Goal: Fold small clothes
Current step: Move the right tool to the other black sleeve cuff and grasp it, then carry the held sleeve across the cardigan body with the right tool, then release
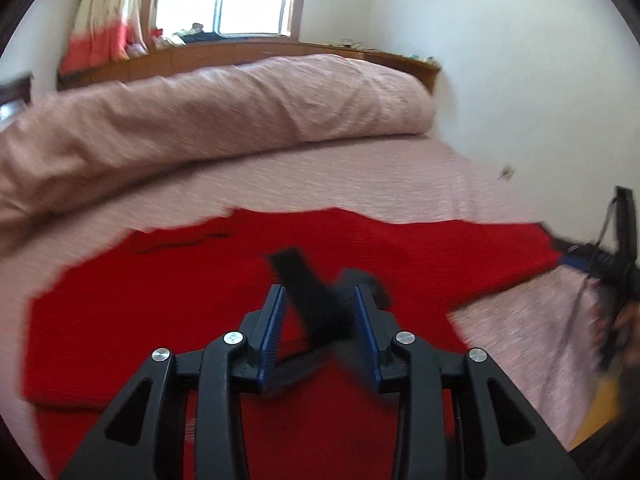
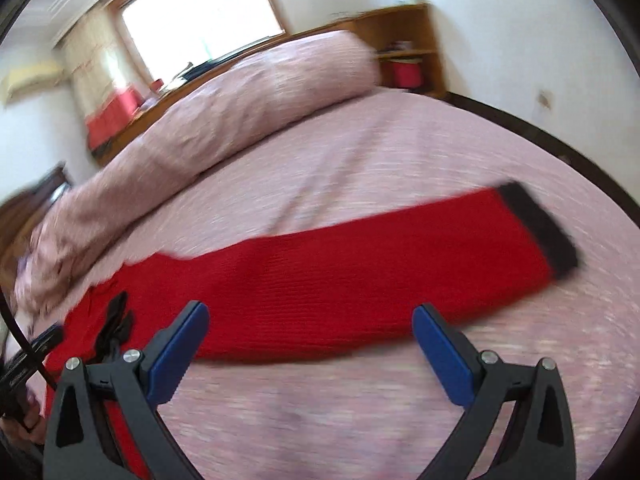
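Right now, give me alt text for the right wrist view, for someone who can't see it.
A red knit sweater sleeve with a black cuff lies stretched across a pink bedspread. The right gripper hangs over it, blue-padded jaws wide apart, holding nothing. A rolled pink quilt lies behind.

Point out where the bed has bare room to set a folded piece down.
Bare pink sheet lies between the rolled duvet and the red sweater's outstretched sleeve, and again on the near side of that sleeve. It is crowded at the left gripper, where the sweater body covers the sheet.
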The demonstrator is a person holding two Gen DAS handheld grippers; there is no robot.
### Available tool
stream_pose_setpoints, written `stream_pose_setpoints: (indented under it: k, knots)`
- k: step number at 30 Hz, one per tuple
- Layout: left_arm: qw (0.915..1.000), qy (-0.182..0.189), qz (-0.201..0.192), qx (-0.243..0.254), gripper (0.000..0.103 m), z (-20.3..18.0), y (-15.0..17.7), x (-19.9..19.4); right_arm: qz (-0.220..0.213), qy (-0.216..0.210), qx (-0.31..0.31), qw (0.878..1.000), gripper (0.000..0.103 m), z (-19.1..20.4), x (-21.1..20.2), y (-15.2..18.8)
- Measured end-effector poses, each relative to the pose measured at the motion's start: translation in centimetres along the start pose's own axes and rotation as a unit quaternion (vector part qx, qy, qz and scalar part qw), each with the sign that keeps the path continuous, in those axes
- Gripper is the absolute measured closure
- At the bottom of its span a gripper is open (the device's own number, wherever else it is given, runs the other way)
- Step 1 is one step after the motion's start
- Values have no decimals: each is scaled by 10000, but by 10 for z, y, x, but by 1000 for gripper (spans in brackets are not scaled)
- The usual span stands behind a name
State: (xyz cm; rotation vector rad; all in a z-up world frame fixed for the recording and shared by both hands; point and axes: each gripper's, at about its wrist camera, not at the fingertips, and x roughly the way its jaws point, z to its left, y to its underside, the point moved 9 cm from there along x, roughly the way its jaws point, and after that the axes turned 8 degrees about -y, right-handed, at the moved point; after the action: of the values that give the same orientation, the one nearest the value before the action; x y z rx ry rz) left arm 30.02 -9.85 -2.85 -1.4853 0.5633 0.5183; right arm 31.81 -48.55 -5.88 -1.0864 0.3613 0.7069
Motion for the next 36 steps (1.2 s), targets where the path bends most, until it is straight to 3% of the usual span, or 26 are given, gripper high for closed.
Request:
stream_pose_setpoints:
  k: [3, 7, 12, 18, 21, 24, 25, 27, 28, 30, 31, 32, 34, 36]
  knots:
    - [9967, -785, -21, 217, 72, 47, -1, -22, -16, 58, 765, 9971, 0, -63, -27, -5]
    - [9894, -1436, -95, 171, 69, 118, 7, -54, -203, 159, 1611, 9866, 0, -130, -54, -6]
    - [9796, -1973, -29, -378, 64, 203, 30, -76, -376, -281, 2393, 9698, 0, -159, -43, -9]
    - [9692, -2009, 25, -1424, 64, 273, 54, -79, -696, -688, 2865, 9531, 0, -159, -13, -35]
    - [9663, -2007, 10, -1610, 64, 285, 54, -76, -863, -927, 2961, 9467, 0, -150, 0, -43]
    - [9652, -1925, 73, -1767, 64, 293, 54, -70, -987, -879, 2930, 9469, 1, -145, 7, -51]
    - [9650, -1889, 108, -1816, 64, 294, 56, -69, -1017, -855, 2936, 9467, 4, -143, 7, -52]
    - [9646, -1846, 164, -1875, 64, 295, 58, -67, -1076, -691, 3025, 9445, 34, -146, 9, -53]
    - [9643, -1847, 176, -1888, 64, 296, 59, -67, -1063, -580, 3153, 9413, 59, -151, 10, -50]
    - [9634, -1869, 168, -1912, 64, 295, 59, -69, -984, -305, 3459, 9326, 76, -162, 12, -40]
    - [9632, -1873, 149, -1922, 64, 296, 59, -71, -922, 49, 3426, 9349, 88, -164, 11, -37]
    - [9630, -1879, 128, -1929, 64, 295, 58, -73, -818, 453, 3218, 9422, 89, -162, 10, -36]
    - [9615, -1907, 111, -1975, 64, 297, 57, -75, -532, 1449, 2076, 9660, 91, -130, 12, -50]
    - [9599, -1872, 124, -2085, 64, 297, 56, -76, -530, 1697, 968, 9793, 91, -73, 20, -72]
